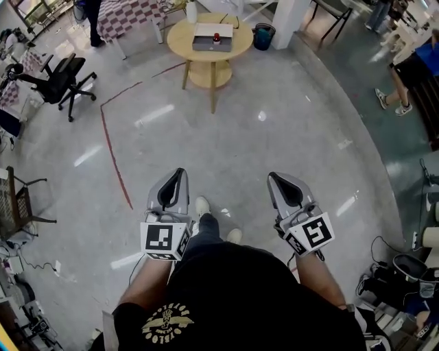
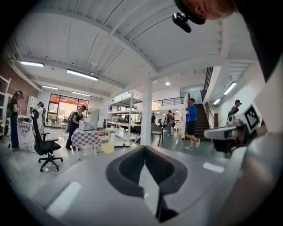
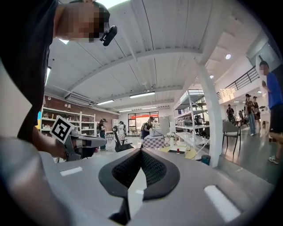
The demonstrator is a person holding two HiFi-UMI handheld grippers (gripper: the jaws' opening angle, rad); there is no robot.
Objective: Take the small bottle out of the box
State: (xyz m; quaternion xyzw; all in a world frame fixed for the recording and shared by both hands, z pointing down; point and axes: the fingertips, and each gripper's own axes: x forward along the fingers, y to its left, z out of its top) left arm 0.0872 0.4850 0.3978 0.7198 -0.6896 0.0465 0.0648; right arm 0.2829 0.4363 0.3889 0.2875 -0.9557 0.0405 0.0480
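A round wooden table [image 1: 236, 46] stands far ahead across the floor. On it lies a flat grey box [image 1: 208, 38], with a small red-topped bottle [image 1: 217, 39] in or on it; which of the two I cannot tell. I hold both grippers at waist height, well short of the table. My left gripper [image 1: 180, 173] points forward with its jaws shut and empty. My right gripper [image 1: 273, 177] is likewise shut on nothing. In the left gripper view the left gripper [image 2: 144, 152] shows its dark pads pressed together. The right gripper [image 3: 140, 154] in its own view looks the same.
A black office chair [image 1: 62, 79] stands at the left, and a red tape line [image 1: 113, 154] runs across the grey floor. A blue bin [image 1: 263, 35] and a white pillar [image 1: 291, 20] sit right of the table. A person [image 1: 405, 75] walks at the far right. Cables and gear [image 1: 398, 274] lie at the lower right.
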